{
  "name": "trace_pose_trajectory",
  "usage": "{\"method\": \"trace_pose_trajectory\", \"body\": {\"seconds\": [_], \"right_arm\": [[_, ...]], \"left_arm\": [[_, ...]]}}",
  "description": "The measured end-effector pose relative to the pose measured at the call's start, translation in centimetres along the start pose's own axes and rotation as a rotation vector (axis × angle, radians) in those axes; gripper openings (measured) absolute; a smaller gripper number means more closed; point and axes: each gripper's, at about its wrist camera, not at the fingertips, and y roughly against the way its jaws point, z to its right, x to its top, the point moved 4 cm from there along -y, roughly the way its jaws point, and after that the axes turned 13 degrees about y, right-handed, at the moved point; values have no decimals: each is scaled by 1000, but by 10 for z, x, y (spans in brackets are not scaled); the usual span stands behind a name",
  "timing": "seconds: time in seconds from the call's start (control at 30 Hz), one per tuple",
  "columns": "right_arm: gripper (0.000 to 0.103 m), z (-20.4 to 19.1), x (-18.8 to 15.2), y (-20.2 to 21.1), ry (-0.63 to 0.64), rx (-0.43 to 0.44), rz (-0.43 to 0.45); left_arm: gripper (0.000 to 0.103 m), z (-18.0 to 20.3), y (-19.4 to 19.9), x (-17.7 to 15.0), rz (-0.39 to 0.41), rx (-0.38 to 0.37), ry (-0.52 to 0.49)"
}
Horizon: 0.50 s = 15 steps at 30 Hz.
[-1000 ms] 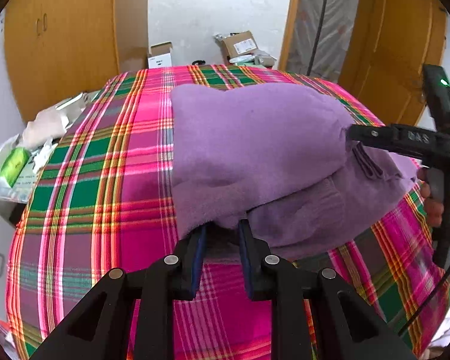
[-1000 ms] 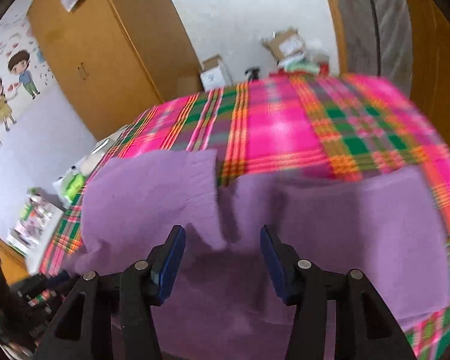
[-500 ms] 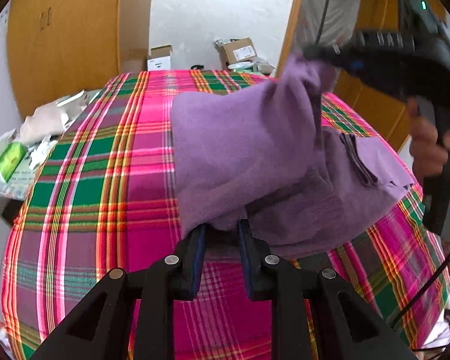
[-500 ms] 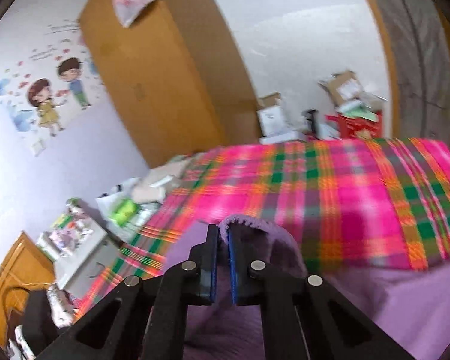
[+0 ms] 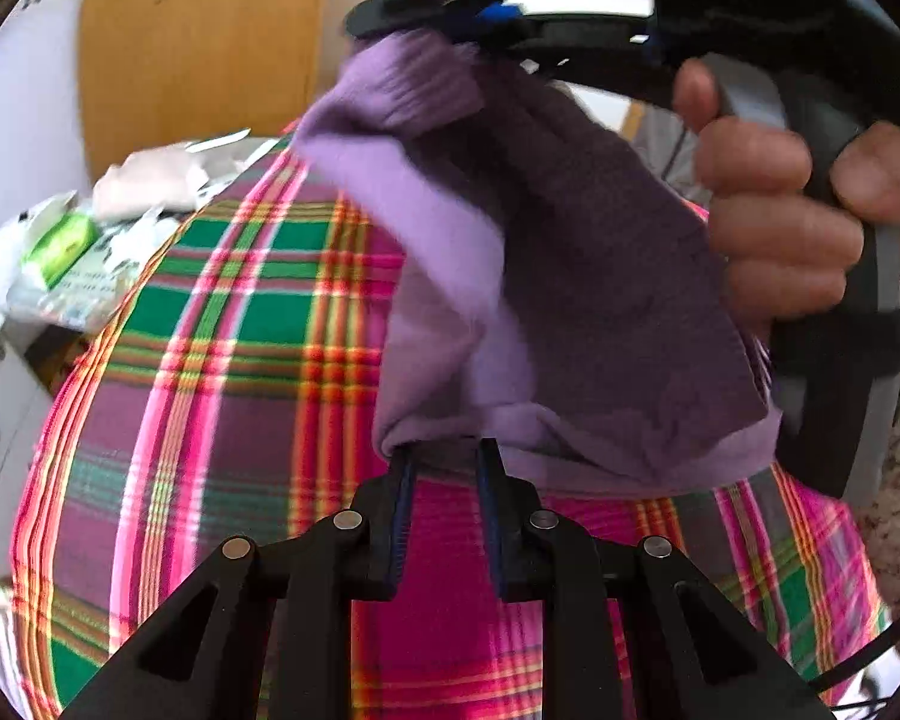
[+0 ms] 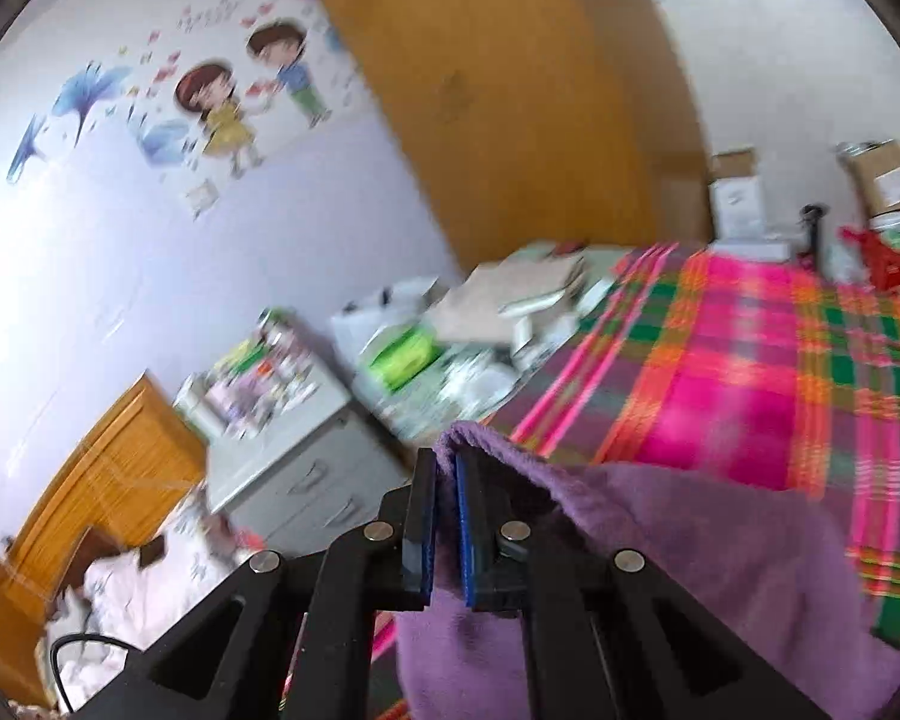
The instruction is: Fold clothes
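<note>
Purple garment (image 5: 600,276) is pinched in both jaws: left gripper (image 5: 444,468) at its 6 o'clock hem, right gripper (image 6: 444,468) clamped on a lifted fold; no legible writing.

A home bedroom is shown. A bed is covered by a pink, green and orange plaid blanket (image 6: 750,384), and wooden wardrobe doors (image 6: 510,96) are seen beyond it. A pale wall to the left of the right gripper (image 6: 444,480) is decorated with cartoon children stickers (image 6: 240,90). A grey drawer unit (image 6: 306,468) cluttered with packets stands beside the bed, and cardboard boxes (image 6: 882,174) are stacked at the far wall.
</note>
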Motion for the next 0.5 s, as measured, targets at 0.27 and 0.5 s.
{"method": "trace_pose_trajectory", "body": {"seconds": [0.27,0.5], "right_arm": [[33,-4,-13,-1,-15,21,-32],[42,20,-18,63,-91,-16,52]], "left_arm": [[22,-4,32,4,95,-2,16],[22,23,50,0,125,-31,-86]]}}
